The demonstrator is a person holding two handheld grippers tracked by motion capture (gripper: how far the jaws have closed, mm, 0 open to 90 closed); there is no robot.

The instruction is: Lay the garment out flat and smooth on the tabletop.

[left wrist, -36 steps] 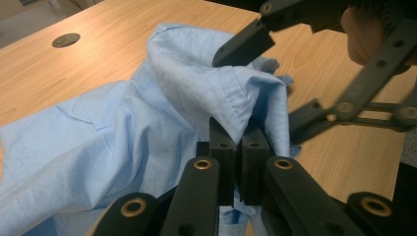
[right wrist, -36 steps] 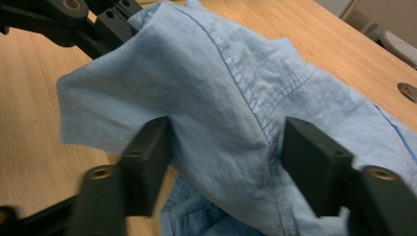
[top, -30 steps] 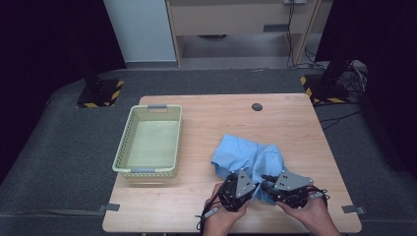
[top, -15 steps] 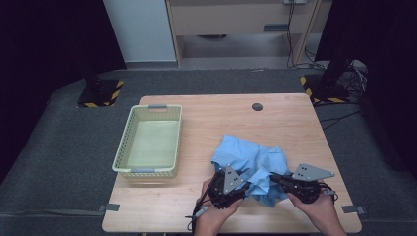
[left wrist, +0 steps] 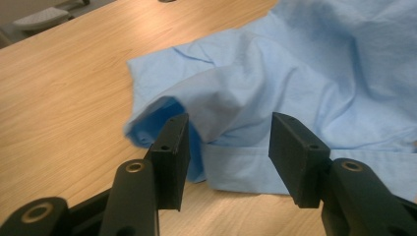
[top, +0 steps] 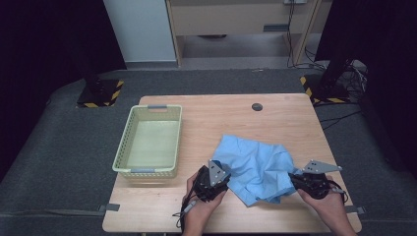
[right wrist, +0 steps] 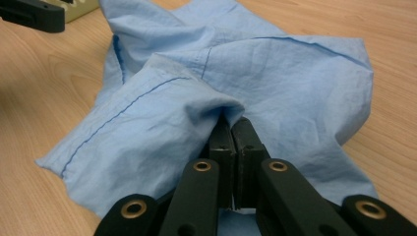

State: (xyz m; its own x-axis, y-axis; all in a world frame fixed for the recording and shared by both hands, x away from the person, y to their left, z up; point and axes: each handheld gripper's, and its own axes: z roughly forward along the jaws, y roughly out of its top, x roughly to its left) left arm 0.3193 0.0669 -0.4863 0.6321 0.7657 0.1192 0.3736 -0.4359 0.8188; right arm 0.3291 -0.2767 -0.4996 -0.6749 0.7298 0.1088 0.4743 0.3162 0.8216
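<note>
1. Seen from the high view, a crumpled light-blue cotton garment [top: 258, 166] lies on the near right part of the pale wooden table [top: 221, 115], well apart from the pale-green slotted plastic basket [top: 150, 142] standing at the table's left side.
2. Only from above can the layout be read: the left gripper [top: 219, 178] sits at the garment's near left edge, the right gripper [top: 296, 176] at its near right edge, each in a hand entering from the bottom.
3. The left gripper view adds what the high view cannot: its two black jaws stand apart, having just been opening, with a raised fold of the cloth [left wrist: 231, 105] between them and neither pad pressing on it.
4. The right gripper view shows its jaws closed together, pinching a bunched ridge of the fabric [right wrist: 216, 105] at their tips; a stitched seam runs along the flap to the left.
5. The cloth is creased, with darker blue showing inside a curled hem in the left gripper view, and it spreads in loose overlapping layers rather than flat.
</note>
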